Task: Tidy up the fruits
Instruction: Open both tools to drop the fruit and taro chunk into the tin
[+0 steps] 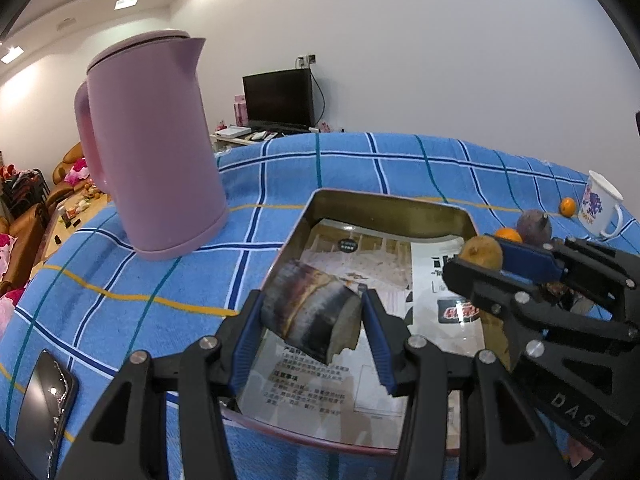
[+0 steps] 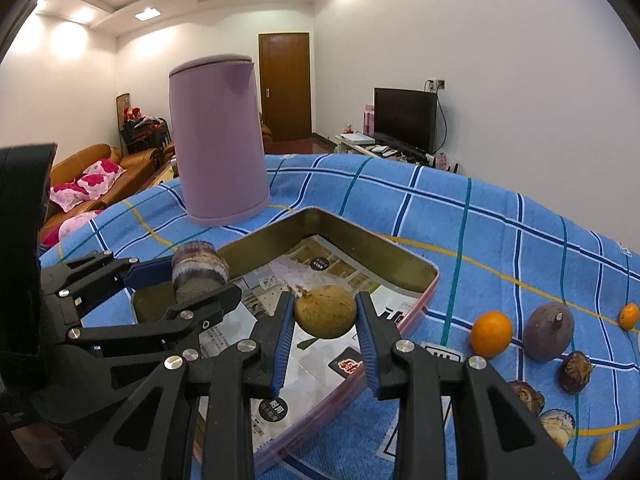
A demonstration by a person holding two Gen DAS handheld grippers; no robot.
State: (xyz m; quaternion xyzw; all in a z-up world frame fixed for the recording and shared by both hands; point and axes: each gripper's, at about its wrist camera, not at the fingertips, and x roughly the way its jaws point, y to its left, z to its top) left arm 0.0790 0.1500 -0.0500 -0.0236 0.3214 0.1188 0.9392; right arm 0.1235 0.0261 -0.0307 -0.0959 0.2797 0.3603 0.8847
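Observation:
My left gripper (image 1: 312, 316) is shut on a short piece of purple sugarcane (image 1: 310, 314), held over the metal tin (image 1: 384, 200) lined with printed paper. My right gripper (image 2: 325, 316) is shut on a round brown fruit (image 2: 325, 311), also above the tin (image 2: 400, 256). In the left wrist view the right gripper (image 1: 486, 254) comes in from the right with that fruit (image 1: 480, 252). In the right wrist view the left gripper (image 2: 192, 280) comes in from the left with the sugarcane (image 2: 200, 270).
A pink kettle (image 1: 152, 148) stands on the blue checked cloth behind the tin. To the right lie oranges (image 2: 491, 334), a purple fruit (image 2: 550, 332), water chestnuts (image 2: 576, 366) and a white mug (image 1: 602, 206). A phone (image 1: 44, 404) lies at the left.

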